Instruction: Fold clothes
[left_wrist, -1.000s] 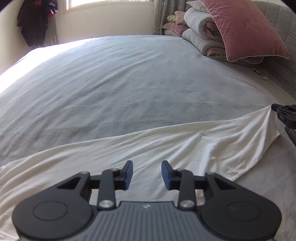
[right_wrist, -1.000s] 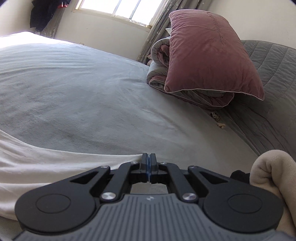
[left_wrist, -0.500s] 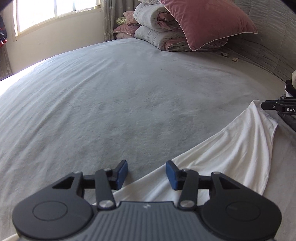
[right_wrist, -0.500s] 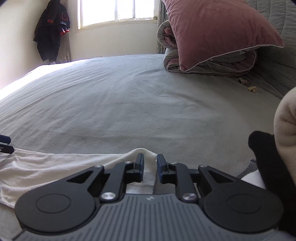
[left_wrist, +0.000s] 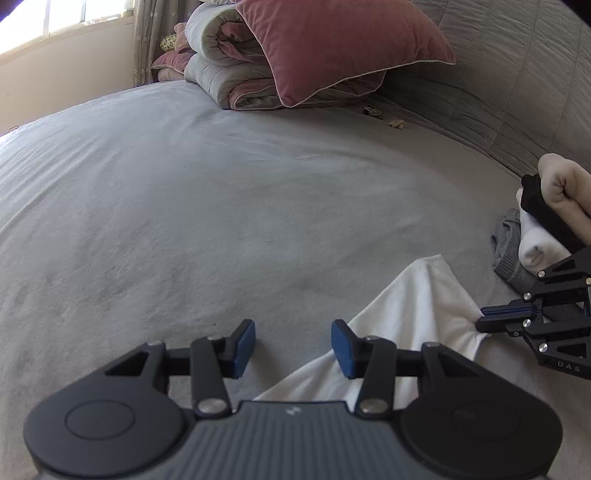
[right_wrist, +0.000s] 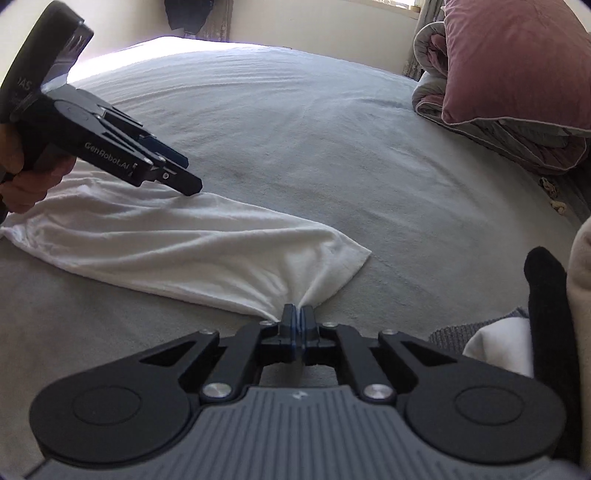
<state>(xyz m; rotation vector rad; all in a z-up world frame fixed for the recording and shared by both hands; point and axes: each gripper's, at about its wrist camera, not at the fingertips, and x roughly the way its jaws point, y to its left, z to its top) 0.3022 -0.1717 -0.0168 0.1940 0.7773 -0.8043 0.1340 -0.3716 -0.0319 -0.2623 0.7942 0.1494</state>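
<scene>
right grip re-taken on the white garment

my right gripper, parted half a second ago, is now clenched on the white garment, bunching its near edge at 6 o'clock on the grey bed; my left gripper stays released over the cloth's other end; i judge a fold is under way.
</scene>
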